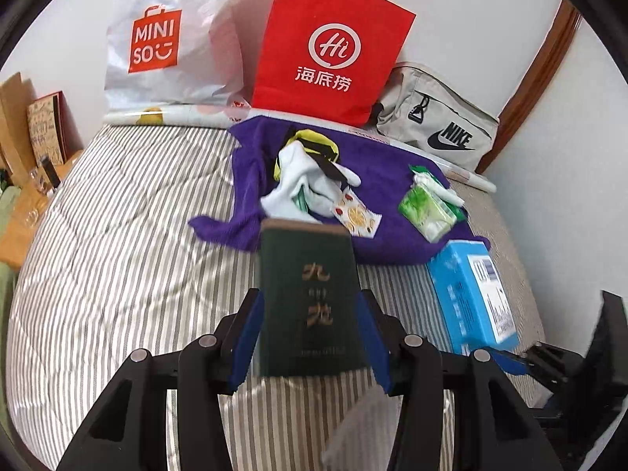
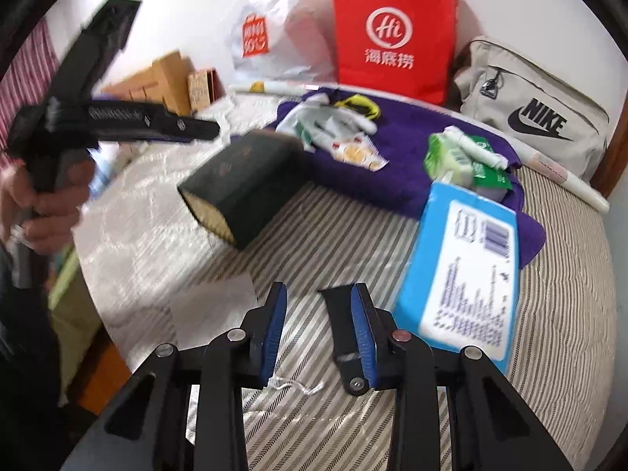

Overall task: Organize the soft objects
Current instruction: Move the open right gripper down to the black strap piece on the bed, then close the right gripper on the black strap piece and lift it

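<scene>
My left gripper (image 1: 310,294) is shut on a dark green book-like block (image 1: 310,298) with gold characters, held above the striped bedcover (image 1: 117,255). In the right wrist view a hand holds that gripper (image 2: 196,129) at the left, with the block (image 2: 243,184) tilted in its jaws. My right gripper (image 2: 318,288) is open over the bedcover (image 2: 333,235) with nothing between its fingers. A purple towel (image 1: 392,180) lies beyond, bearing white socks (image 1: 310,180), a yellow and black item (image 1: 314,141), a fruit-print sachet (image 1: 355,216) and a green tissue pack (image 1: 428,208).
A blue box (image 2: 463,267) lies beside the right gripper, overlapping the towel's edge. Against the back wall stand a red paper bag (image 1: 333,51), a white Miniso bag (image 1: 165,39) and a beige Nike bag (image 1: 439,125). Cardboard boxes (image 2: 165,78) sit at the far left.
</scene>
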Motion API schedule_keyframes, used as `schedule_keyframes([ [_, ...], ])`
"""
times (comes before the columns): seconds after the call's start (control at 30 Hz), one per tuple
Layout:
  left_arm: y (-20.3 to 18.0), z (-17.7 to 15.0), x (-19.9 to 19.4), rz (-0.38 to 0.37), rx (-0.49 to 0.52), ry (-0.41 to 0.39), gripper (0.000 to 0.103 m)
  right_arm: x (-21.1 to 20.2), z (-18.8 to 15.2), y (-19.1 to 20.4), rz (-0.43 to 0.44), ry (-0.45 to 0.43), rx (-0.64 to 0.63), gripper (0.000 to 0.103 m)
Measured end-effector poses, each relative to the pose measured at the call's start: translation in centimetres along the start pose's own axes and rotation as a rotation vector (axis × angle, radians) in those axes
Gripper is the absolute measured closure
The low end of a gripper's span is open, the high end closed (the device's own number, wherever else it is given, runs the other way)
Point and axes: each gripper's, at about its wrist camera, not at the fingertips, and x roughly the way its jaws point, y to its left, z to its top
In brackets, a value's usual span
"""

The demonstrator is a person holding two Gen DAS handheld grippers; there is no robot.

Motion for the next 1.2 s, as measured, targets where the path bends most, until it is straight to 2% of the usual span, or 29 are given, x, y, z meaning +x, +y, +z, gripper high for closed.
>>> schedule_keyframes([
  [0.1, 0.1, -0.9, -0.3, -0.006, 0.014, 0.000, 0.056, 1.7, -0.2, 1.4, -0.063, 0.048, -0.056, 0.069],
  [0.3, 0.6, -1.5, 0.2, -0.024, 0.037, 0.006, 0.056, 4.7, -0.2, 1.8, -0.138, 0.144, -0.086, 0.069],
  [0.63, 1.0, -1.1, 0.0, -0.100, 0.046, -0.015, 0.056, 6.4, 0.6, 2.5, -0.204, 0.210, -0.083, 0.068],
  [0.87, 1.7, -1.6, -0.2, -0.138, 0.025, -0.014, 0.056, 6.5, 0.9, 2.0, -0.164, 0.209, -0.064, 0.074],
  [0.97, 2.1, -2.0, -0.5, -0.145, 0.012, -0.016, 0.056, 6.5, 1.0, 1.6, -0.155, 0.219, -0.038, 0.096],
  [1.13, 2.8, -2.4, -1.2, -0.145, -0.004, -0.025, 0.056, 5.7, 0.8, 1.6, -0.032, 0.247, 0.031, 0.101],
  [1.2, 3.0, -2.5, -1.6, -0.147, -0.008, -0.031, 0.056, 5.5, 0.3, 2.3, -0.040, 0.251, 0.013, 0.101],
])
